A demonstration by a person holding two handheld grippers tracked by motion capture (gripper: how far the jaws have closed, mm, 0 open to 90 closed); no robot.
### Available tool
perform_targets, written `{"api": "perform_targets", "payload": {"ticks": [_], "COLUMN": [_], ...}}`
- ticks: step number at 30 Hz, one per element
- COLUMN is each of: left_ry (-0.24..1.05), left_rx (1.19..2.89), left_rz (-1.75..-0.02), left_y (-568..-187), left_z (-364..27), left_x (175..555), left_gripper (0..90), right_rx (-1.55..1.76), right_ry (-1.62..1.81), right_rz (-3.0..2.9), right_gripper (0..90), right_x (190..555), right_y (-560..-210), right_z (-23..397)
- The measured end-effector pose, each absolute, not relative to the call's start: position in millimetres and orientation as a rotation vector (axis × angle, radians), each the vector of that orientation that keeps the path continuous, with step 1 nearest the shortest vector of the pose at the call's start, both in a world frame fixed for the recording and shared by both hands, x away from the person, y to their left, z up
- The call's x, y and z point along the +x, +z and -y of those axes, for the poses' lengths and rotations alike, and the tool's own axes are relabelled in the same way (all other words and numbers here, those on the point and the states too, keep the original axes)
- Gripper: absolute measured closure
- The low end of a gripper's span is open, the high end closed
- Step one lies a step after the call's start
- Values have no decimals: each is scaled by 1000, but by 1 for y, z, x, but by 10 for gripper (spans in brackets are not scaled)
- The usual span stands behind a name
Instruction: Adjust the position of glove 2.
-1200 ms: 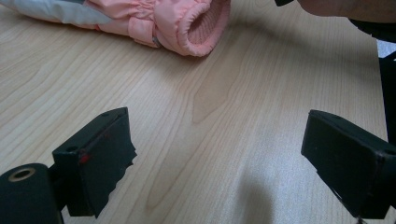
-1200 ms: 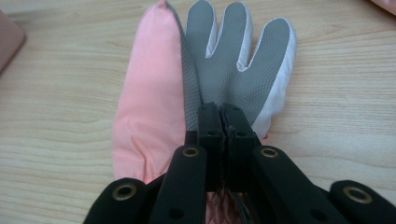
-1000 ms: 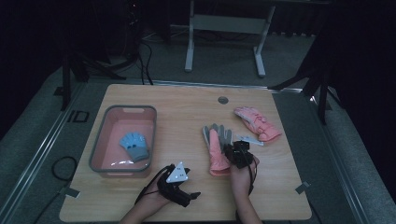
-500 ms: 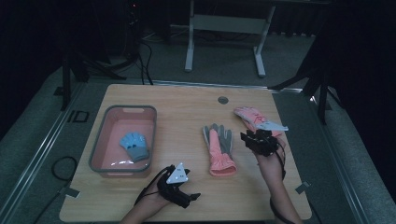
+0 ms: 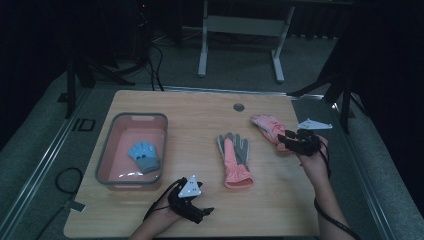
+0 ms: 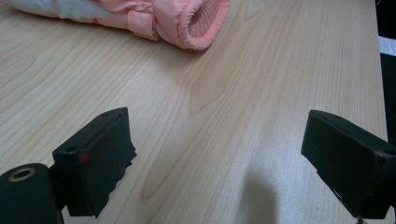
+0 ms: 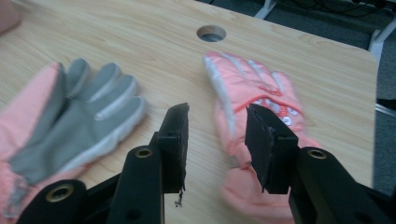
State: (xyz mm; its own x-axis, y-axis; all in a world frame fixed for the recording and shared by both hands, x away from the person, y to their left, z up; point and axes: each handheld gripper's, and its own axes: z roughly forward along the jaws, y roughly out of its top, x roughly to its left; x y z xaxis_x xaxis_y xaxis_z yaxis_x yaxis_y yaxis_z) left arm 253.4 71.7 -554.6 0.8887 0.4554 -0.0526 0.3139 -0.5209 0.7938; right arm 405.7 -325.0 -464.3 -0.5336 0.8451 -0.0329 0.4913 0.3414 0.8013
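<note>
Change: right gripper [image 5: 289, 141] has left the grey-palm glove [image 5: 234, 159] in the middle of the table [image 5: 200, 107] and moved to the right, to the pink glove [image 5: 268, 126] near the far right edge. A second ago it was beside the grey-palm glove.
Right jaws: they have just been opening. Now they stand partly apart, with nothing between them; in the right gripper view the pink glove [image 7: 256, 109] lies just beyond the tips of the right gripper [image 7: 217, 130].
Left gripper: left gripper [image 5: 202, 214] has not moved; it rests low at the near edge. Jaws stand wide apart and empty. In the left gripper view the cuff of the grey-palm glove [image 6: 187, 21] lies ahead of it.
Gloves: both lie flat where they were. The blue glove [image 5: 144, 155] is in the pink bin [image 5: 107, 150] as before.
Writing: letters "ID" [image 5: 83, 124] on the dark surface left of the table. On the pink glove there are small marks, too blurred to read.
Hand pose: right forearm reaches forward from the bottom edge, gripper pointing left toward the pink glove. Left hand lies close to the table.
</note>
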Motion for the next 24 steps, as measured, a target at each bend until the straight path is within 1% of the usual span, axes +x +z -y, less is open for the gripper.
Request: {"api": "perform_targets", "payload": {"ticks": [6,17,22,24], "left_ry": [203,209,209,209], "left_rx": [2160,2148,2144,2142], "left_rz": [-560,-578,-588,-589], "left_y": [-556,-555,-555,-555], "left_z": [-73,-78,-80,-81], "left_x": [252,248,246,246], "left_gripper": [89,89,89,89], "right_rx": [1163,1203,1224,1219], "right_ry": [1011,1004,986,921], "right_rz": [-2207,-2239,-2272,-2287], "right_gripper": [551,541,538,546], "right_x": [429,467,481,486], "right_y": [-469,-478,-491,-498], "right_z": [332,341,340,338]}}
